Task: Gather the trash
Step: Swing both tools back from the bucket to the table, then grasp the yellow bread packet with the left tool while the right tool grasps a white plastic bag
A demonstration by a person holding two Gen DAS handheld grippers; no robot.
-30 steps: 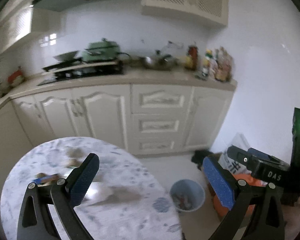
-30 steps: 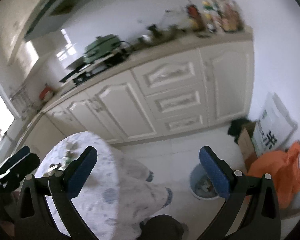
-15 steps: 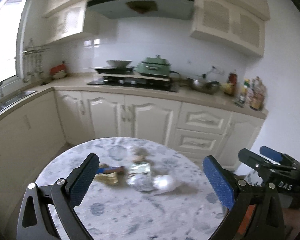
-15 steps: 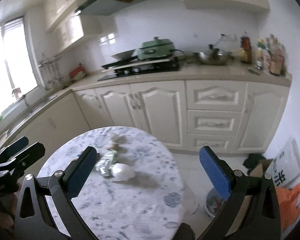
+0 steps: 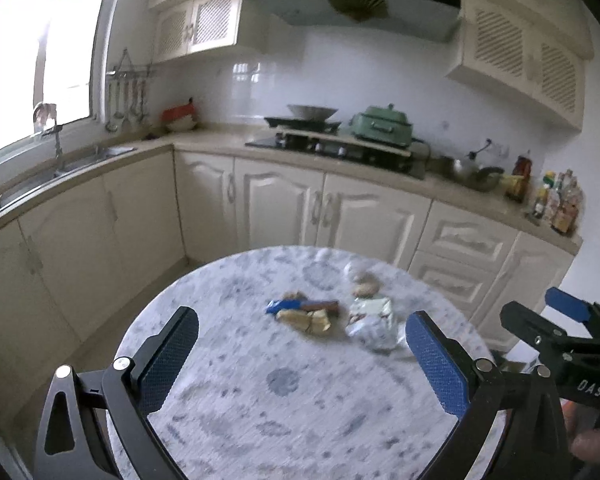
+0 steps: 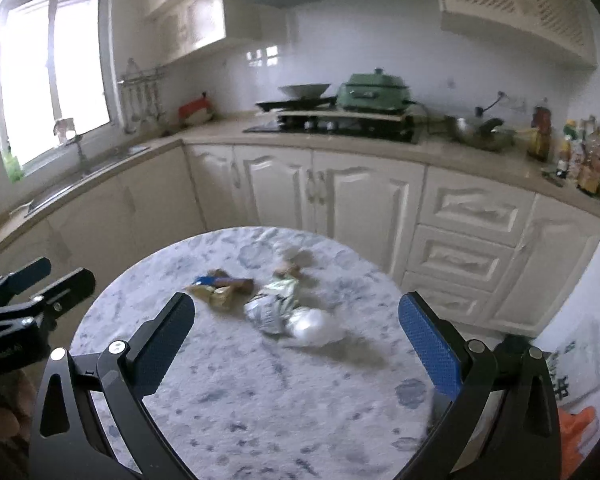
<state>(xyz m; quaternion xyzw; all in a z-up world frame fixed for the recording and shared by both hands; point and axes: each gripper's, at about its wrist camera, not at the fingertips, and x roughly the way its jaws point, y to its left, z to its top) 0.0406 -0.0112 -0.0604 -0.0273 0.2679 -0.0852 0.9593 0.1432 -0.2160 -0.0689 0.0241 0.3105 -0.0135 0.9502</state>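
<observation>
Grippers both stand wide apart and hold nothing. The left gripper (image 5: 302, 354) fills the lower part of the left wrist view, its blue-padded fingers (image 5: 168, 356) spread over the near half of a round marbled bench (image 5: 260, 400). The right gripper (image 6: 296, 338) sits the same way low in the right wrist view, jaws well spread above the same bench, and it also shows at the right edge of the left wrist view.

Trash lies near the middle of the bench, beyond both sets of fingers and touching neither. A blue and brown wrapper (image 5: 300, 305) lies just above a crumpled yellowish wrapper (image 5: 306, 320). Just right of these sits a silvery crumpled packet (image 5: 371, 320), and above it, toward the bench's far edge, two small brownish scraps (image 5: 365, 286). In the right wrist view a shiny white ball of wrapping (image 6: 310, 320) touches the packet's lower right end; blur hides its detail.

Behind the bench run cream cabinets (image 5: 284, 204). A green pot (image 5: 382, 126) stands on the stove in the upper middle of the frame, bottles (image 5: 560, 204) at the right end, and a sink (image 5: 60, 168) under the window at the left.
</observation>
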